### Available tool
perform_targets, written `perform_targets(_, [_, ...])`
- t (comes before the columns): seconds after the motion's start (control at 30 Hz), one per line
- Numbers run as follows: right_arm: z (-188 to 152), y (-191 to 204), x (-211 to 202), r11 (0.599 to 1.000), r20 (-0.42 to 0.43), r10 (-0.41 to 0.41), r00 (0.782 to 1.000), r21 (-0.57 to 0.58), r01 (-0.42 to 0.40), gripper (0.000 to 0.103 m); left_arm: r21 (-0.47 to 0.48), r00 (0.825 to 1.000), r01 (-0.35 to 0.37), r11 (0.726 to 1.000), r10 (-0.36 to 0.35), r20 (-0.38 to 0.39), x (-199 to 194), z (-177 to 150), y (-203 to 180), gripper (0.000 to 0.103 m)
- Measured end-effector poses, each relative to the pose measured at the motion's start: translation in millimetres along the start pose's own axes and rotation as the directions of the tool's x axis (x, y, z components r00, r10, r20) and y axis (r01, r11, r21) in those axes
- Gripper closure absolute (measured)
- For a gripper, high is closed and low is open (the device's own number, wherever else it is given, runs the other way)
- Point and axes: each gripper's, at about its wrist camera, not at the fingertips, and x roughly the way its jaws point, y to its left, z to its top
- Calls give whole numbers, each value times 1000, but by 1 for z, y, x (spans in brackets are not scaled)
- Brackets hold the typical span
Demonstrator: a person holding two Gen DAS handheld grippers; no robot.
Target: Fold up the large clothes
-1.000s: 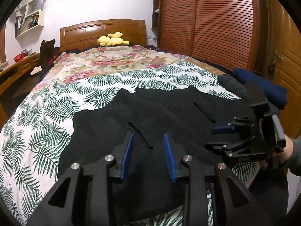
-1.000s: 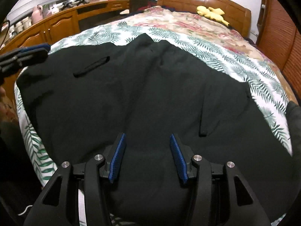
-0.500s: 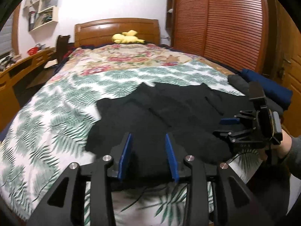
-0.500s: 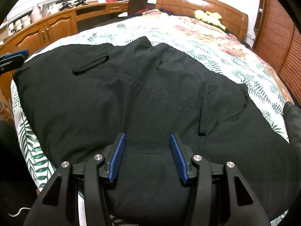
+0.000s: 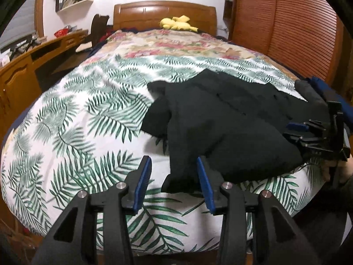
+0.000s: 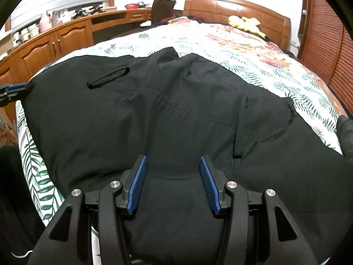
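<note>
A large black fabric garment (image 6: 167, 114) lies spread over the foot end of a bed covered with a white bedspread printed with green fern leaves (image 5: 83, 119). The left gripper (image 5: 174, 176) tilts downward toward the near edge of the bed, its blue-padded fingers (image 5: 143, 181) apart and the jaws opening. A drooping corner of the garment (image 5: 181, 176) sits between the fingers, close against the right pad; no pad visibly presses on it. Beyond the fingertips the cloth runs away up and to the right in a bunched ridge.

The right gripper (image 6: 173, 183) also points down at an angle, low over the garment, blue pads (image 6: 138, 187) spread with only flat cloth showing in the gap below them; whether they touch it cannot be told. In the left wrist view this gripper (image 5: 315, 137) shows at the garment's far right edge, carried by a hand (image 5: 339, 172) in a dark sleeve. A yellow soft toy (image 5: 176, 23) lies far ahead of both pairs of fingers, at the wooden headboard (image 5: 163, 11).
</note>
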Motion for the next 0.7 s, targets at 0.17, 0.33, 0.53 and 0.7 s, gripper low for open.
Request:
perform_targets(0.17, [-2,0,1,1000,9,7,1000,-21,-7,53,-49,999,12,999,-14,-30,10,-7,3,61])
perform_targets(0.33, [-1,0,-4,1000,13,1,1000,-2,-1,53,-105,999,25,994,-30,-41,11,-16,5,61])
perform_targets(0.53, [6,3,-25,997,62,71,996,18,-72,53,-162,999,23,986,-30,-38,8,-18,4,62])
perform_targets(0.7, [2,19,-30,997,59,72,996,-31,-70,53,-159,999,26,987,-33,-41,9,-14,1,62])
